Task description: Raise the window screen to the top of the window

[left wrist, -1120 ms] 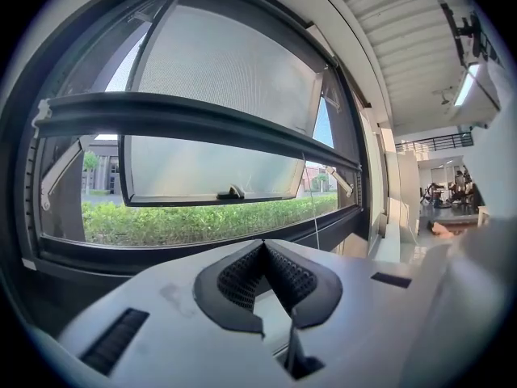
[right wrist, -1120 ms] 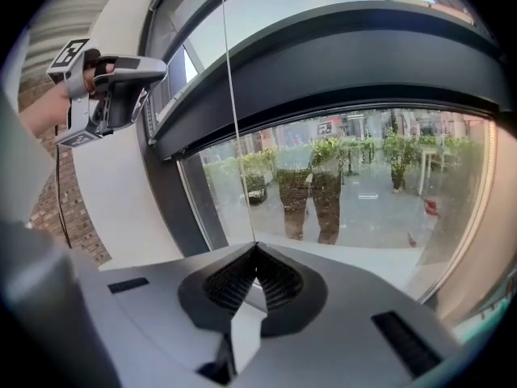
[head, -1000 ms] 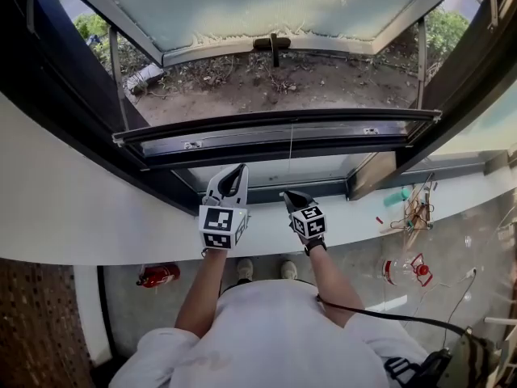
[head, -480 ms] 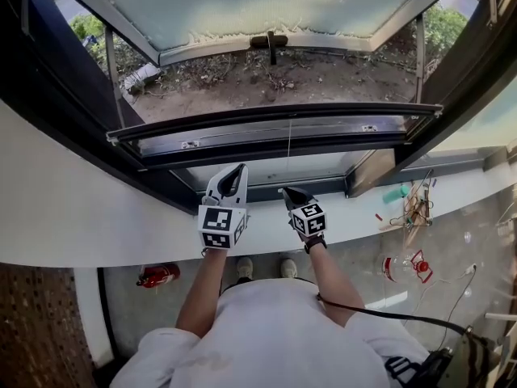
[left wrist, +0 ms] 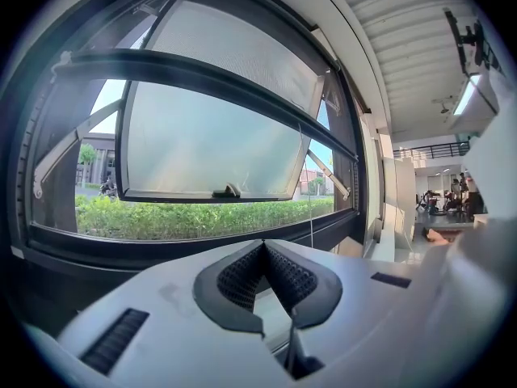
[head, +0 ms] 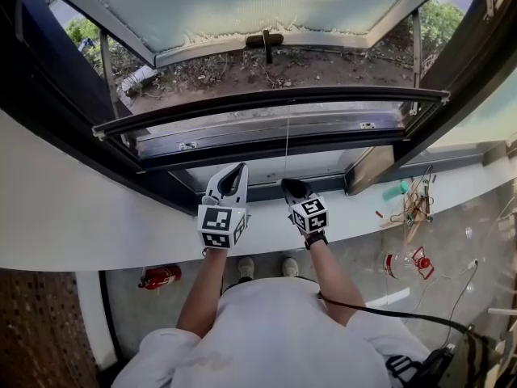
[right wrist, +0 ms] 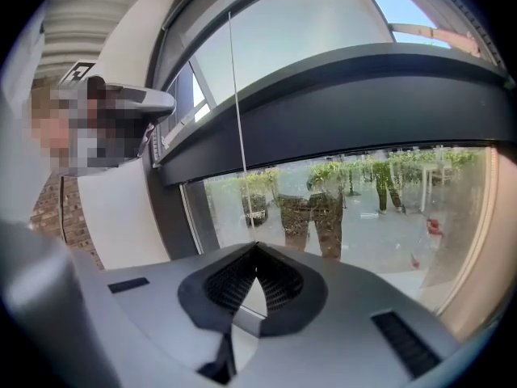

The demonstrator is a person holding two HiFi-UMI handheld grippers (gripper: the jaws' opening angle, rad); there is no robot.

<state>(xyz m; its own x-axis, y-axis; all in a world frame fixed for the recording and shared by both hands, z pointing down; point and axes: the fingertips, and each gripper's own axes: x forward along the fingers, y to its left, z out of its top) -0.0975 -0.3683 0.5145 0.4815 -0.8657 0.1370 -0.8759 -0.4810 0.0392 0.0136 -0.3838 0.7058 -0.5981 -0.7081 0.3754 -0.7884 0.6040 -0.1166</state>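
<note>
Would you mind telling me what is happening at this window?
A person at the window holds a gripper in each hand. The right gripper is shut on the thin pull cord hanging from the screen's dark bottom bar. The left gripper is shut and empty. The bar is not yet at the top.

Left claw [left wrist: 262, 247] is pointing at the window, jaws closed – ribbed dark pads [left wrist: 238, 277] are meeting at the tip, with nothing between them. The window screen [left wrist: 242, 43] is showing as grey mesh across the upper opening, its dark bar [left wrist: 202, 78] crossing below it. A thin cord [left wrist: 311, 184] is hanging down from that bar. Beyond, a frosted pane [left wrist: 202, 148] is tilting outward, a handle [left wrist: 228, 191] on its lower edge. Green hedge [left wrist: 202, 218] is filling the gap beneath – a room's interior is showing at far right.
</note>
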